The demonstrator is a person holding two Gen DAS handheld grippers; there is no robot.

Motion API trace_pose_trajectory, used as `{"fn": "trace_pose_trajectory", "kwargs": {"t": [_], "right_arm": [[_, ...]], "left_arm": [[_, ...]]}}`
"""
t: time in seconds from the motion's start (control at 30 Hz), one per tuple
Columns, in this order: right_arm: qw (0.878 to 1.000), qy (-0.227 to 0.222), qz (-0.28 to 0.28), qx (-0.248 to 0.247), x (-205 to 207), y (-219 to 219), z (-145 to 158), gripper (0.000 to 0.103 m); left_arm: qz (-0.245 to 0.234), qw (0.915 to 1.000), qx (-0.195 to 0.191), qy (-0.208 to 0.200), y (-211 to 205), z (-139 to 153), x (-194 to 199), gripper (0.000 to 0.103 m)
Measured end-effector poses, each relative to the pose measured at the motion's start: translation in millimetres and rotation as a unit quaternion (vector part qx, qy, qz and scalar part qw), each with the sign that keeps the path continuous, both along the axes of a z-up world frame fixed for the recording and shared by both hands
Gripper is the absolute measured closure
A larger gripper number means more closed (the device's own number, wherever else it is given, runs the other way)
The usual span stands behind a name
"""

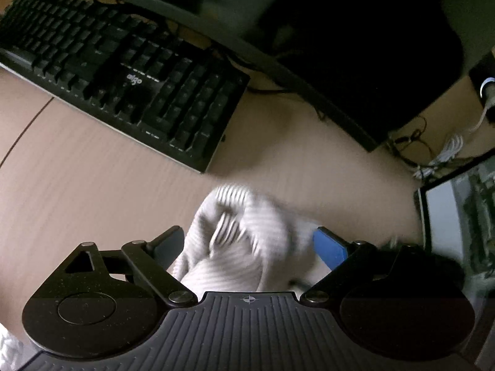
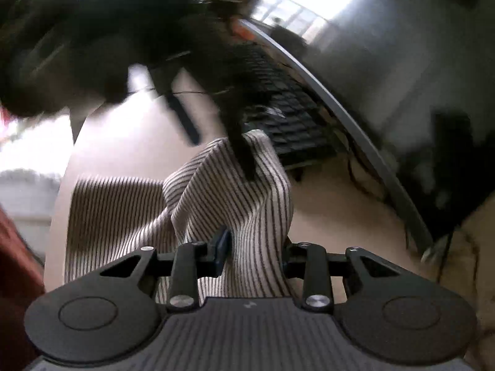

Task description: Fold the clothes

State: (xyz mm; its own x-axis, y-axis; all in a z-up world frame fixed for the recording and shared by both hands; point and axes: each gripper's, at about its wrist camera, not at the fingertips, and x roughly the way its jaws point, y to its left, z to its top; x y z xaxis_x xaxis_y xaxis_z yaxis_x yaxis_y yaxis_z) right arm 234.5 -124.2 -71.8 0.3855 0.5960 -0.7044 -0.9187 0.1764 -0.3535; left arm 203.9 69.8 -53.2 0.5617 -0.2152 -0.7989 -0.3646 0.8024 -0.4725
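- My right gripper (image 2: 255,247): fingers pinched on a bunch of the striped garment (image 2: 216,204); the rest drapes on the desk (image 2: 324,216).
- My left gripper (image 1: 247,244): fingers apart, blurred cloth between them, no clamp.
- Keyboard (image 1: 123,71) reads "aigo".
- No containers seen.

Item I see: striped garment (image 2: 222,204), white with thin dark stripes, ribbed knit, bunched and partly lifted, trailing onto the pale table (image 1: 92,185).
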Motion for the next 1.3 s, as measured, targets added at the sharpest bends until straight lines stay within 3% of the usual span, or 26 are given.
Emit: {"fn": "trace_pose_trajectory", "kwargs": {"t": [0.13,0.23,0.27,0.4,0.5,0.57,0.63,0.67,0.8,0.87,1.07,1.2,1.3], "right_arm": [[0.988,-0.141,0.045,-0.032,-54,-2,-30,0.072],[0.978,-0.196,0.060,-0.044,-87,-2,-48,0.071],[0.976,-0.206,0.058,-0.047,-95,-1,-51,0.070],[0.984,-0.169,0.000,-0.052,-102,3,-43,0.066],[0.993,-0.071,-0.086,-0.022,-93,-10,-18,0.053],[0.988,0.002,-0.157,0.010,-81,-26,3,0.044],[0.965,0.068,-0.247,0.055,-62,-54,25,0.041],[0.948,0.098,-0.294,0.080,-53,-70,35,0.039],[0.856,0.193,-0.449,0.169,-15,-132,63,0.038],[0.824,0.222,-0.487,0.183,-3,-149,62,0.038],[0.776,0.305,-0.529,0.156,11,-159,17,0.035],[0.731,0.368,-0.544,0.184,4,-179,-6,0.030],[0.708,0.395,-0.547,0.209,-2,-191,-20,0.027]], "left_arm": [[-0.007,0.9996,-0.023,0.014,-1,-5,-2,0.008],[-0.029,0.9988,-0.019,0.035,-10,-16,-4,0.009],[-0.037,0.9984,-0.014,0.039,-13,-20,-6,0.017],[-0.069,0.9971,0.021,0.026,-22,-26,-14,0.025],[-0.092,0.9951,0.033,0.016,-24,-25,-19,0.025],[-0.109,0.9929,0.047,0.007,-27,-25,-24,0.025],[-0.127,0.9899,0.063,-0.002,-31,-24,-30,0.025],[-0.137,0.9879,0.071,-0.007,-34,-24,-33,0.025],[-0.179,0.9789,0.095,-0.023,-43,-21,-51,0.024],[-0.197,0.9746,0.102,-0.028,-47,-20,-60,0.024],[-0.211,0.9718,0.103,-0.018,-50,-22,-80,0.021],[-0.216,0.9713,0.099,-0.002,-52,-26,-78,0.016],[-0.229,0.9686,0.097,0.011,-57,-30,-73,0.010]]}}
